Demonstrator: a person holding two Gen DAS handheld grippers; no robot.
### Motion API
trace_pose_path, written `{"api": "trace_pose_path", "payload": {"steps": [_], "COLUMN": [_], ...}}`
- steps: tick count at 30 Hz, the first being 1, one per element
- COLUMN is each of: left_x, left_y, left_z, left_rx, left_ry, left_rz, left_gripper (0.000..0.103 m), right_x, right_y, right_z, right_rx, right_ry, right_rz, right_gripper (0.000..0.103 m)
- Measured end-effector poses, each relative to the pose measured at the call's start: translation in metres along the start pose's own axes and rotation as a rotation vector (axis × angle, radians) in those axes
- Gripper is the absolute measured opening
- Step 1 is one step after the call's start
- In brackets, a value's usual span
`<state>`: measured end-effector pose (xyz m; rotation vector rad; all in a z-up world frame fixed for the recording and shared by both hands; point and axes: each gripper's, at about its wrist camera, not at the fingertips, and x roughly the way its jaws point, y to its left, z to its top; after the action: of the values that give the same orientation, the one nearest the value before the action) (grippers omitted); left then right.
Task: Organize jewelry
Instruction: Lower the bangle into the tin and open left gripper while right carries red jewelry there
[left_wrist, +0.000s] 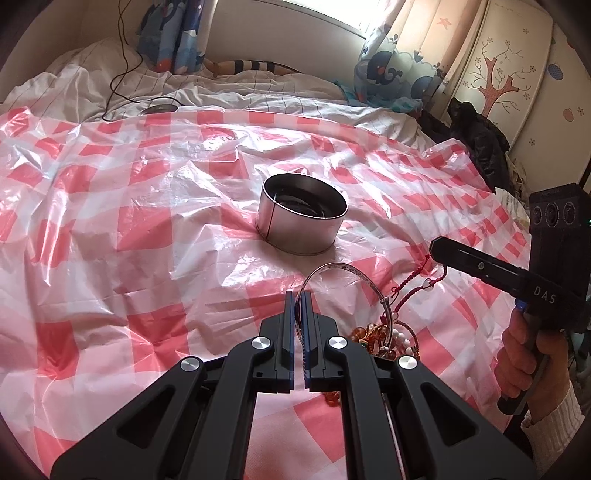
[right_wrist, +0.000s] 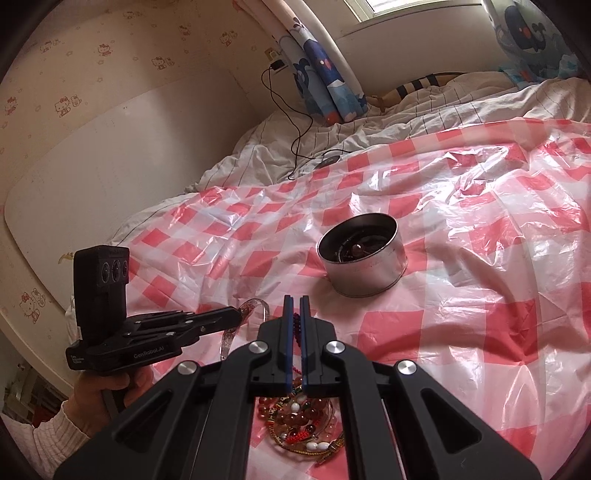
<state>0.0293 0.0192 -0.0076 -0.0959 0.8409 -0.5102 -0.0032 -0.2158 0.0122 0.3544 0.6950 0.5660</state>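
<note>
A round silver tin (left_wrist: 301, 221) stands open on the pink-checked plastic sheet, dark items inside; it also shows in the right wrist view (right_wrist: 364, 258). My left gripper (left_wrist: 298, 295) is shut on a clear glittery bangle (left_wrist: 354, 273), lifted a little above the sheet; the bangle also shows in the right wrist view (right_wrist: 236, 328). My right gripper (right_wrist: 294, 301) is shut on a dark red beaded string (right_wrist: 296, 328), which hangs from it as a red cord (left_wrist: 417, 284) in the left wrist view. A pile of beaded bracelets (right_wrist: 303, 424) lies below both grippers.
The plastic sheet (left_wrist: 129, 221) covers a bed with a white striped duvet (left_wrist: 258, 96). A black cable and round charger (right_wrist: 328, 160) lie at the far side. A headboard (right_wrist: 110, 166) and curtains (right_wrist: 325, 74) stand behind.
</note>
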Motion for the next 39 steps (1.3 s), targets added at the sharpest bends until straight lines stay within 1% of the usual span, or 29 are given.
{"api": "trace_pose_path", "payload": {"steps": [6, 14, 18, 22, 27, 33, 37, 39], "left_x": [0.0, 0.002, 0.002, 0.008, 0.031, 0.068, 0.094, 0.108], "left_y": [-0.009, -0.009, -0.01, -0.014, -0.011, -0.011, -0.013, -0.011], "left_z": [0.004, 0.006, 0.02, 0.043, 0.071, 0.095, 0.104, 0.106], "left_rx": [0.017, 0.01, 0.006, 0.01, -0.017, -0.001, 0.021, 0.035], "left_ry": [0.004, 0.011, -0.004, -0.028, -0.042, -0.032, 0.002, 0.042], "left_rz": [0.012, 0.038, 0.036, 0.025, 0.025, 0.063, 0.104, 0.123], "left_gripper": [0.003, 0.003, 0.003, 0.003, 0.003, 0.003, 0.003, 0.004], "right_x": [-0.01, -0.012, -0.012, -0.006, 0.014, 0.035, 0.056, 0.066], "right_y": [-0.002, -0.003, -0.004, -0.009, -0.02, -0.025, -0.032, -0.034], "right_z": [0.004, 0.006, 0.013, 0.032, 0.066, 0.092, 0.102, 0.105], "right_rx": [0.016, 0.017, 0.027, 0.053, 0.111, 0.11, 0.116, 0.122], "right_ry": [-0.043, -0.055, -0.062, -0.079, -0.113, -0.131, -0.117, -0.107], "right_rz": [0.004, 0.001, -0.003, 0.009, 0.025, 0.013, -0.001, -0.003], "right_gripper": [0.004, 0.004, 0.004, 0.004, 0.004, 0.004, 0.004, 0.004]}}
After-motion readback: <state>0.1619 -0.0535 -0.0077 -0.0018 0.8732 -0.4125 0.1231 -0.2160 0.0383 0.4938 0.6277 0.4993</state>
